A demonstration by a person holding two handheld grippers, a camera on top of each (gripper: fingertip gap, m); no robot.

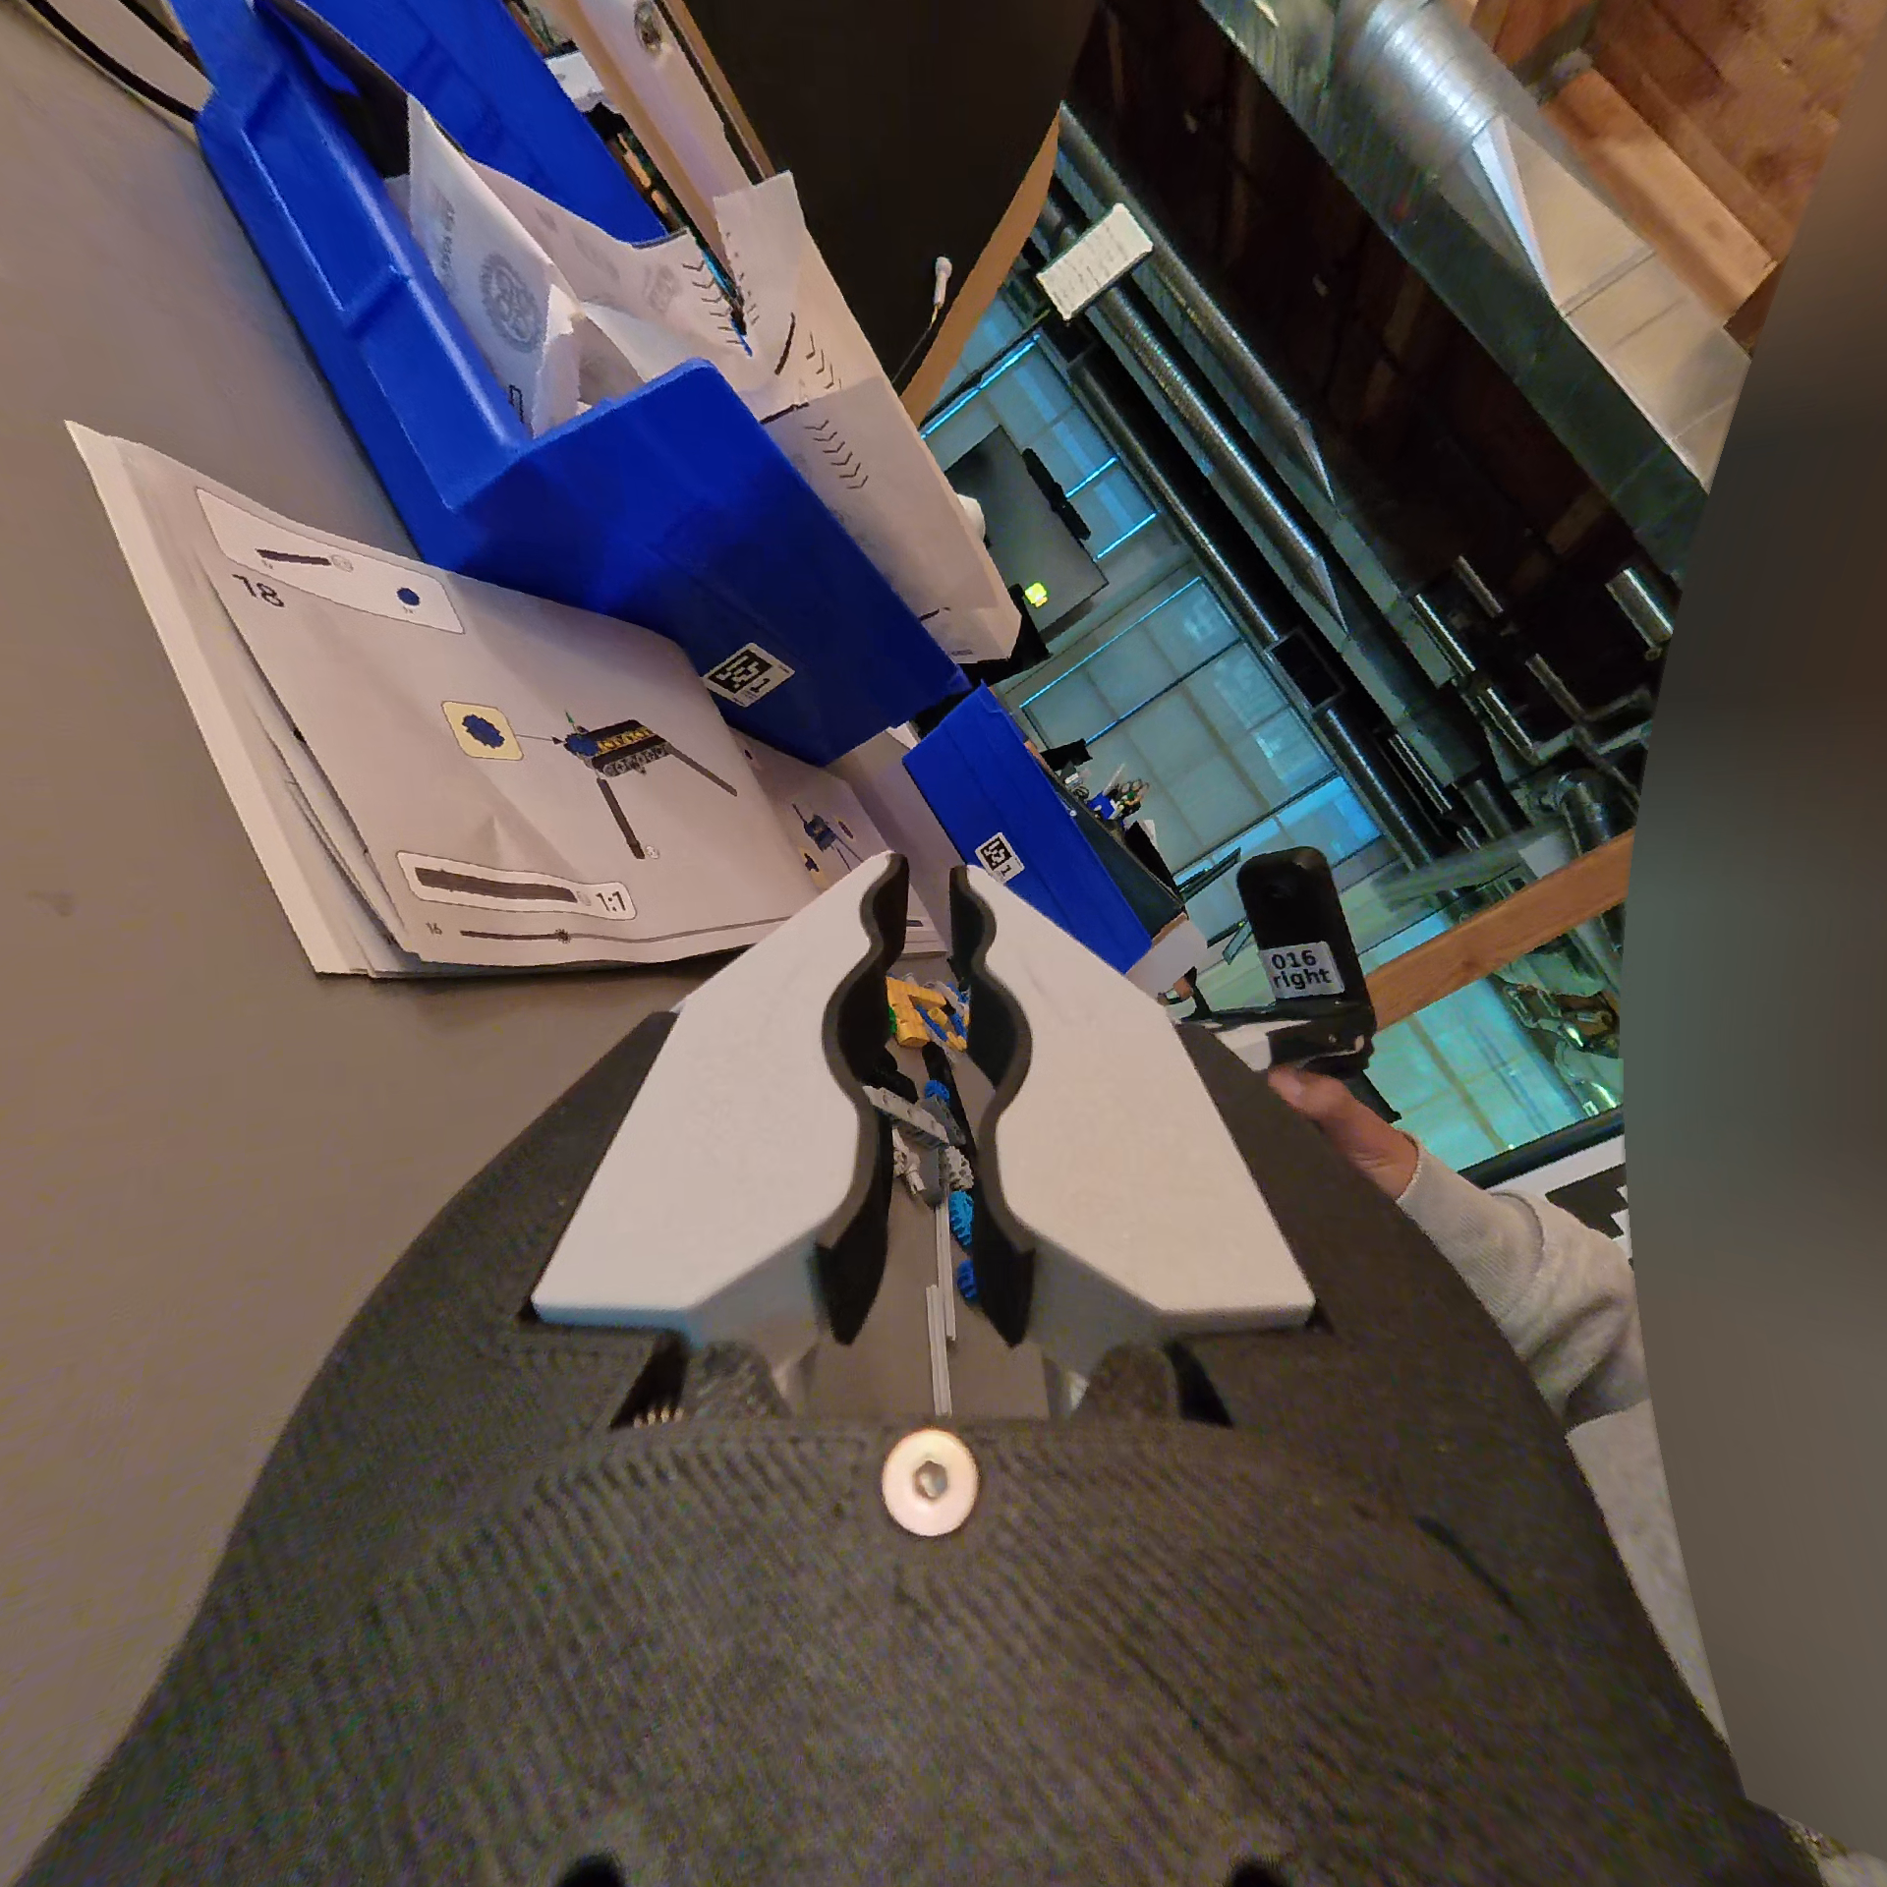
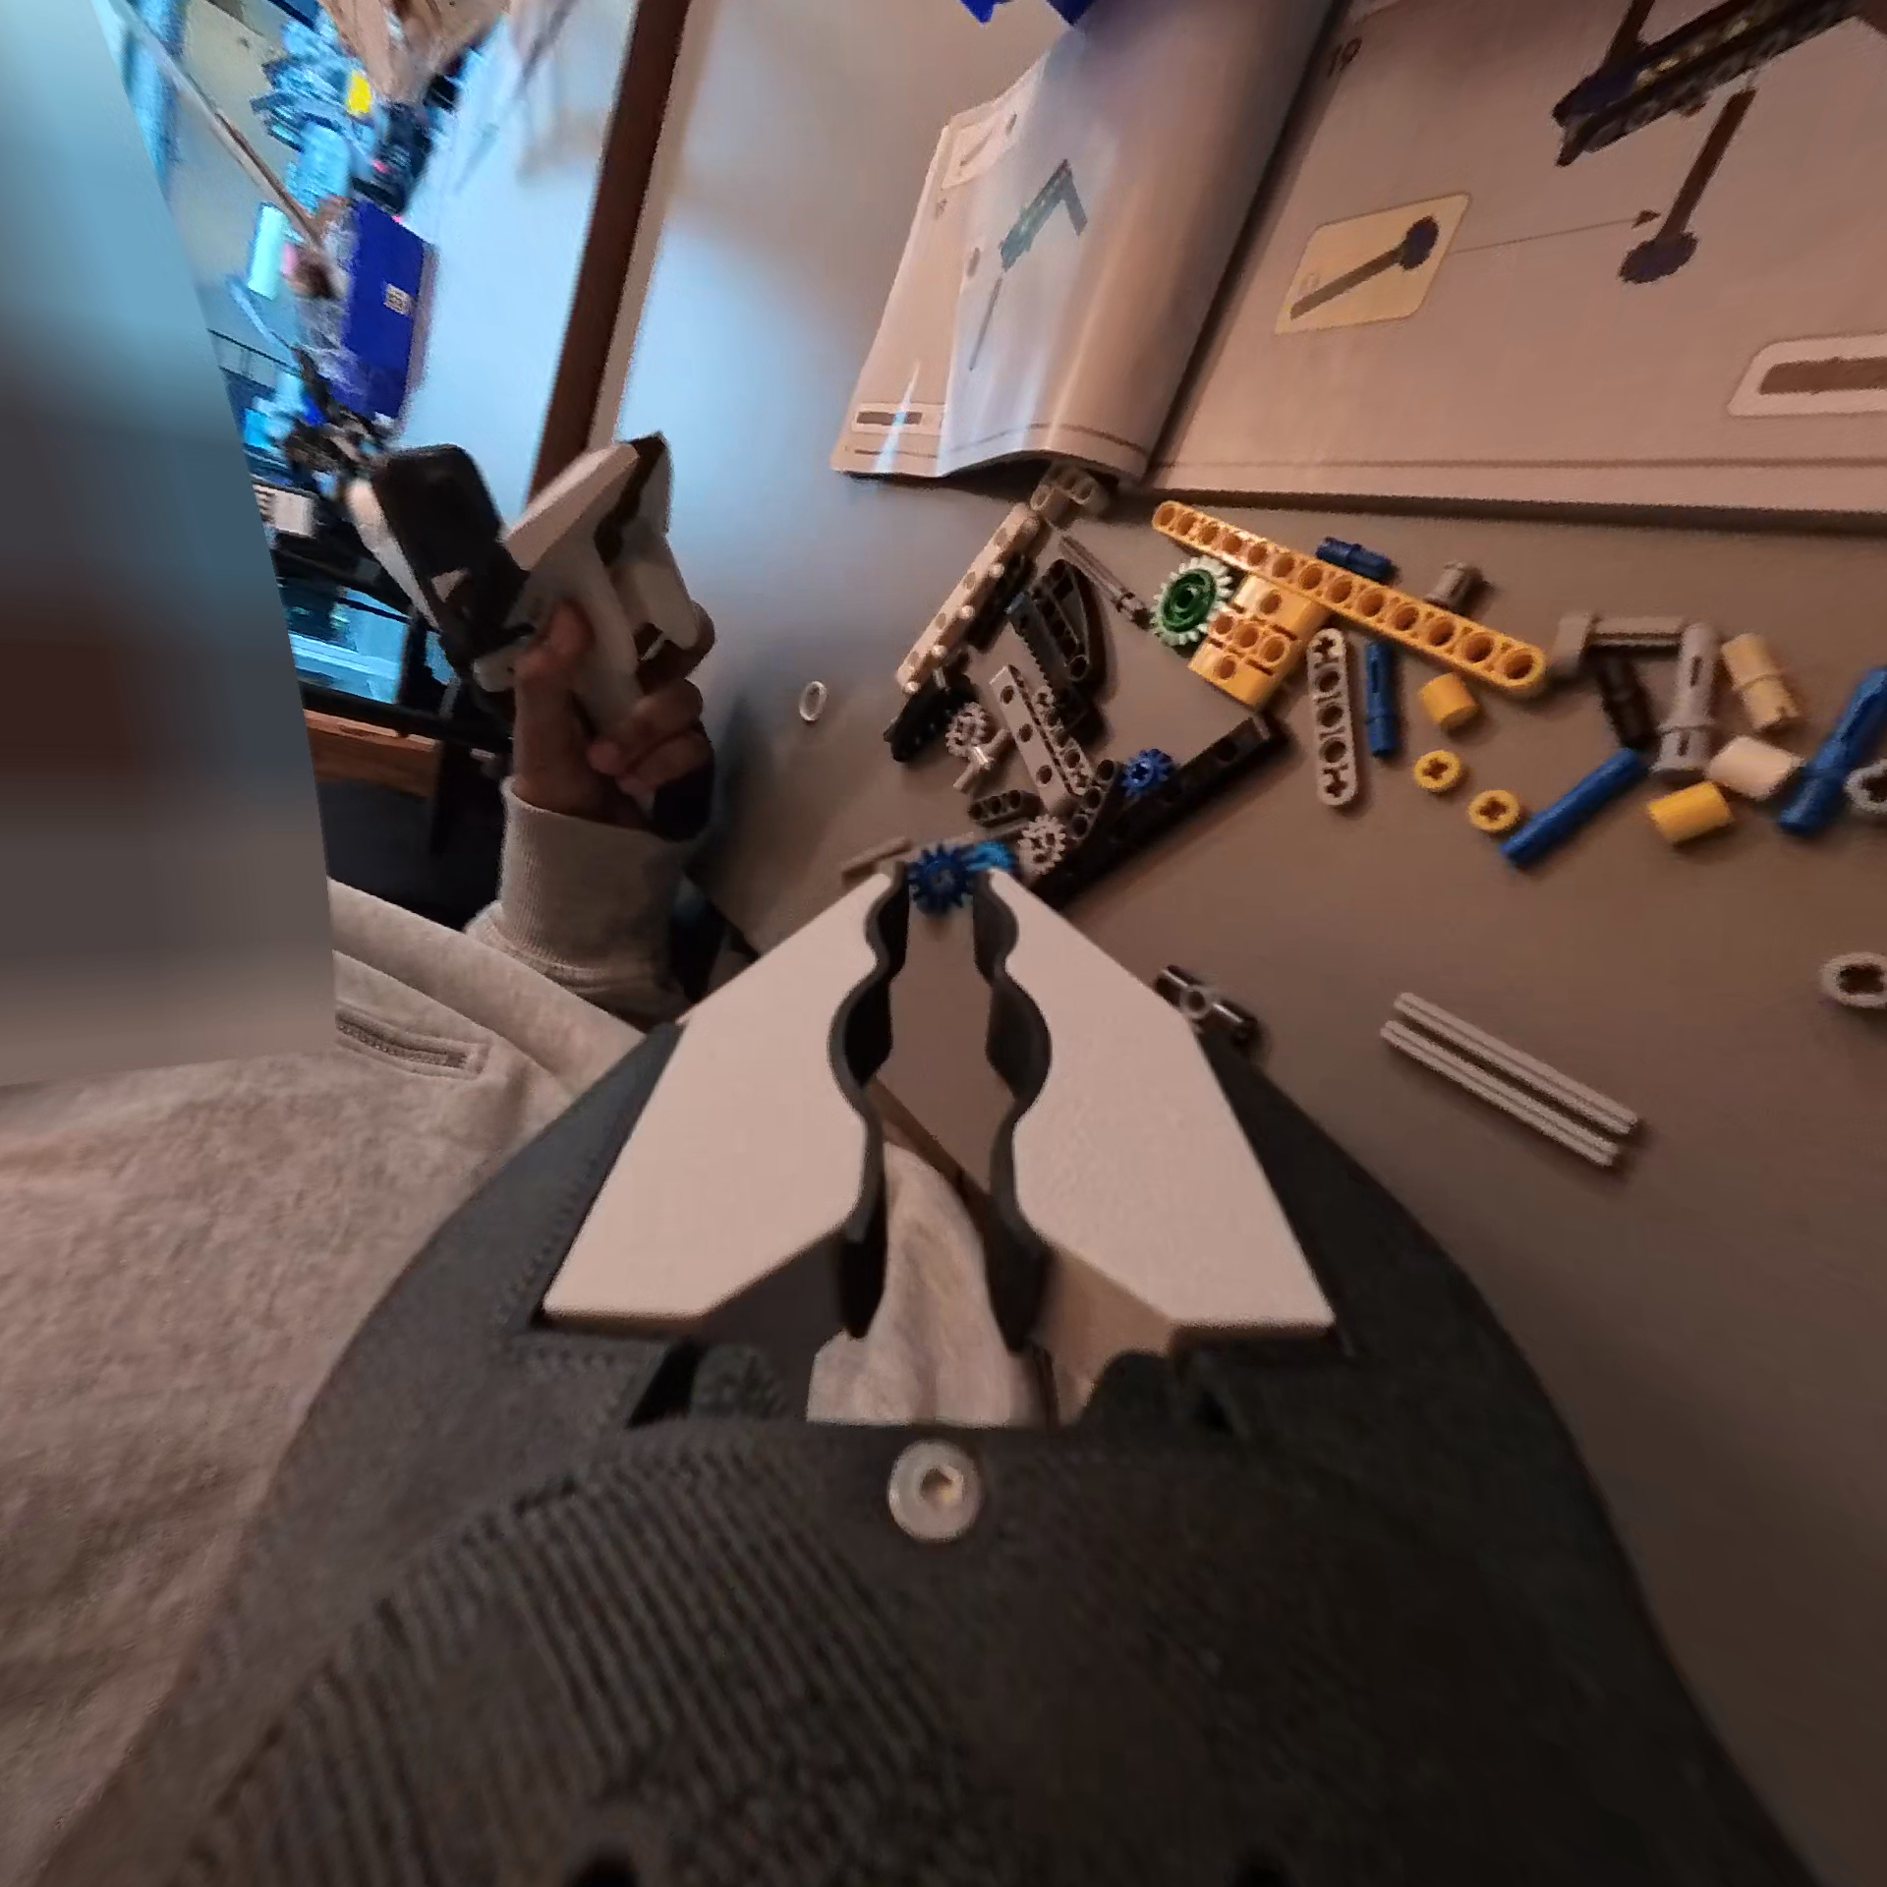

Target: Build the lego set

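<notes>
My right gripper (image 2: 939, 886) is shut on a small blue gear (image 2: 934, 874), pinched at the fingertips just above the grey table (image 2: 1532, 1327). Beside it lies a partly built black and grey beam assembly (image 2: 1052, 735) with small gears. Loose pieces are spread to the right: a long yellow beam (image 2: 1358, 602), a green gear (image 2: 1190, 602), blue pins (image 2: 1573, 807) and grey axles (image 2: 1511, 1077). My left gripper (image 1: 929, 876) is empty, its jaws a narrow gap apart. It also shows in the right wrist view (image 2: 613, 551), held up off the table's left edge. Yellow pieces (image 1: 914, 1011) show between its fingers.
An open instruction booklet (image 2: 1327, 306) lies behind the pieces and also shows in the left wrist view (image 1: 490, 735). Blue bins (image 1: 572, 460) holding paper bags stand behind the booklet. A person's sleeve (image 2: 204, 1225) fills the lower left. The table's wooden edge (image 2: 592, 306) runs along the left. Left tips to right tips: about 20 cm.
</notes>
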